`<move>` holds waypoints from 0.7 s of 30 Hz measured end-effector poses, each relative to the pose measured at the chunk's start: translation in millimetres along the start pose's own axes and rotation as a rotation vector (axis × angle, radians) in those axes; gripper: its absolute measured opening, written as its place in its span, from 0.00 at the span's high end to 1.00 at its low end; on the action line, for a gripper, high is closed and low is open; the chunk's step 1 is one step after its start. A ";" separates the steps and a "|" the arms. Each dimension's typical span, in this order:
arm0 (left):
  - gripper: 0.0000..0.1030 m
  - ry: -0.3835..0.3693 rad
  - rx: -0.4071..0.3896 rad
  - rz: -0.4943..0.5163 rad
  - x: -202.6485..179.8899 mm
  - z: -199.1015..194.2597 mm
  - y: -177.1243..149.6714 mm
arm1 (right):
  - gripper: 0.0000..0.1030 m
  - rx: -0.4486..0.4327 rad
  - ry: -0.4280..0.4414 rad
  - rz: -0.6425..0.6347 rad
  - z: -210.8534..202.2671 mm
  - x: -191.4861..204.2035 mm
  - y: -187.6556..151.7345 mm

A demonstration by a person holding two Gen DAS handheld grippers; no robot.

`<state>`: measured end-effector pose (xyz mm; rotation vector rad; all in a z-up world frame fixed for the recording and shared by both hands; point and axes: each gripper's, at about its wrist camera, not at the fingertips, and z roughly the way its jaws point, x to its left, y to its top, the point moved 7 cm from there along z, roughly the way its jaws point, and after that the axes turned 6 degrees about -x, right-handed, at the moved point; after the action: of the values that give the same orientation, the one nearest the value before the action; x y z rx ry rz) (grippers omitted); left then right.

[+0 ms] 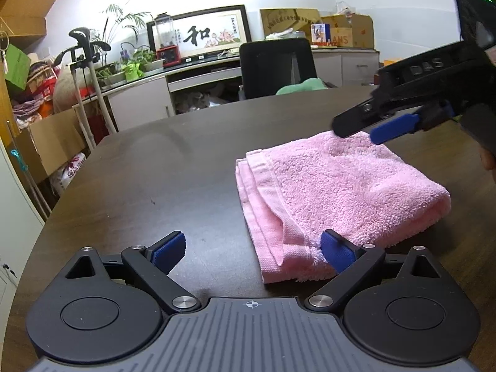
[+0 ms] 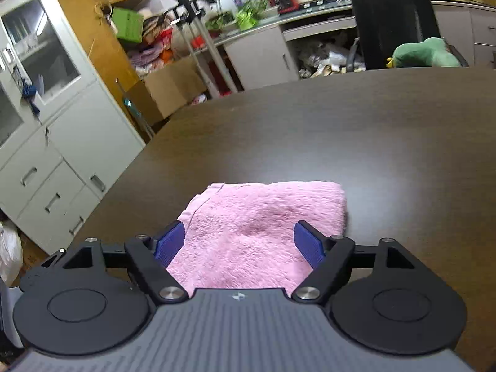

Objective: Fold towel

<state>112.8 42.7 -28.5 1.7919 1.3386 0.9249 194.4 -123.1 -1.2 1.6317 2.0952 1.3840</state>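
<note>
A pink towel (image 1: 334, 192) lies folded in several layers on the dark wooden table (image 1: 173, 167). My left gripper (image 1: 252, 252) is open and empty just in front of the towel's near corner; its right pad (image 1: 336, 252) touches or overlaps that corner. My right gripper (image 1: 362, 127) shows in the left wrist view above the towel's far edge. In the right wrist view the right gripper (image 2: 240, 245) is open and empty, hovering over the towel (image 2: 257, 229), which lies on the table (image 2: 341, 136).
A black office chair (image 1: 277, 66) and a green plush toy (image 2: 424, 54) stand at the table's far edge. Behind them are a white counter (image 1: 198, 76) with plants and a framed picture. Grey cabinets (image 2: 52, 142) and cardboard boxes stand at the left.
</note>
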 end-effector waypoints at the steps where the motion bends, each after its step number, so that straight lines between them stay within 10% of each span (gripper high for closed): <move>1: 0.06 -0.001 0.004 -0.004 0.7 0.8 -0.3 | 0.21 0.015 -0.007 0.001 4.7 -0.8 0.5; 21: 0.04 0.095 -0.035 0.015 2.0 -11.5 4.2 | 0.10 0.049 0.187 0.098 -58.6 10.9 -26.3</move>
<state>105.3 45.1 -19.0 1.7526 1.3615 1.0470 136.5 -146.7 17.2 1.7047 2.1918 1.5856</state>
